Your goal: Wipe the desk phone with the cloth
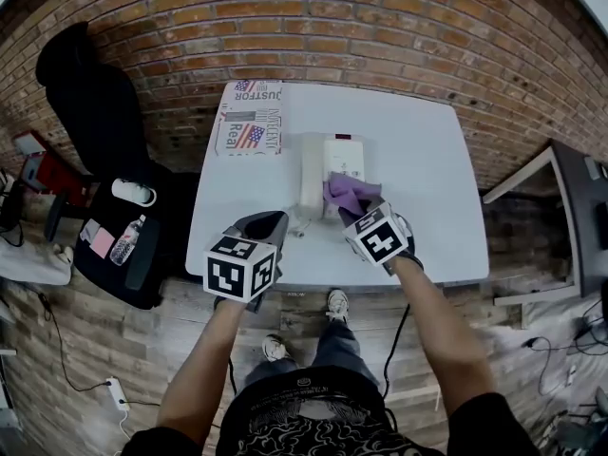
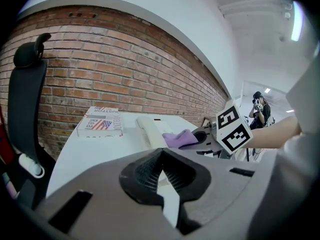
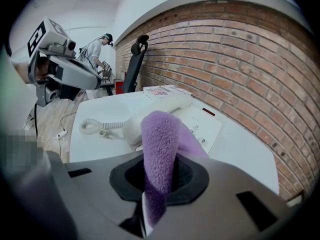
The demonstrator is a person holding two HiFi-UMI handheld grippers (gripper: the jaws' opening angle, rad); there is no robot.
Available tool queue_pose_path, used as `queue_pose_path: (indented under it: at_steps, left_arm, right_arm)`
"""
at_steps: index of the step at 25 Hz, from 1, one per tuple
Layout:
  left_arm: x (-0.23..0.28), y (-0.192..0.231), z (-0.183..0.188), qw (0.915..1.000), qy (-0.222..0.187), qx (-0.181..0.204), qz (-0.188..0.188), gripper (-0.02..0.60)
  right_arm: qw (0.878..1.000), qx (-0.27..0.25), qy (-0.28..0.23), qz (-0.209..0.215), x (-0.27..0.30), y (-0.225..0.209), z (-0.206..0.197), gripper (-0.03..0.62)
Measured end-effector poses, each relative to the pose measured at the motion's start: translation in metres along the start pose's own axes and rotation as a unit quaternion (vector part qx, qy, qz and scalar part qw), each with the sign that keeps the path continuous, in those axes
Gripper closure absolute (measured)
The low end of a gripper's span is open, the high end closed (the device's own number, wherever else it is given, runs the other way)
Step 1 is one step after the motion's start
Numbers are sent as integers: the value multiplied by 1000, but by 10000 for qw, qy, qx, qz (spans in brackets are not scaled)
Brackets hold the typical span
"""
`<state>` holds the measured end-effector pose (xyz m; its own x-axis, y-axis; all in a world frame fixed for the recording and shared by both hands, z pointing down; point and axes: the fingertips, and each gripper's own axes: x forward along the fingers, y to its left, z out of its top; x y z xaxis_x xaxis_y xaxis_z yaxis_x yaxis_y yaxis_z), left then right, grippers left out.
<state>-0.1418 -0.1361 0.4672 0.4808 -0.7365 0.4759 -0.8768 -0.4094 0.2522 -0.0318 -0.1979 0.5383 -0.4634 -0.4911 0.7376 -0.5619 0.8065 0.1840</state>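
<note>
**benchrat:** ok, what's being held? closest stuff first pls

**wipe_guy:** Lower centre of the head view, the left gripper [image 1: 269, 224] is held over the table's near edge. Its jaws are pinched down to a thin slit and nothing is caught in them. Just right of it, the right gripper [image 1: 359, 213] is clamped on the purple cloth [image 1: 347, 194], with a fat fold sticking out past the jaws.

**benchrat:** and where's the cloth vs the phone?

**wipe_guy:** The cloth is draped over the near end of the desk phone [image 1: 340, 158], dead centre of the frame, on the keypad side. Actual contact can't be called from the right gripper view. The handset [image 1: 312, 174] is seated on the phone's left side. The coiled cord [image 3: 95, 126] is curled on the white table [image 1: 423, 150], at the left of that view.

**benchrat:** anything further back?

**wipe_guy:** A printed box [image 1: 250, 118] with a flag on it is laid at the table's upper left corner, well apart from the phone. A black office chair [image 1: 90, 103] is seen in the upper left, and the top is filled by a brick wall [image 1: 380, 27].
</note>
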Motion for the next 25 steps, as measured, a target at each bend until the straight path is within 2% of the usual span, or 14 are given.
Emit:
queue_pose_path:
  at_steps: [17,25]
  left_arm:
    - [-22,-8,-9,9995,16,198,-254,575]
    - [-27,-10,-15,9991,63,258,-336,575]
  right_arm:
    - [9996,117,264,55,-16,32,-26,549]
    - [9994,231,249,-70,-26,36,-29,549]
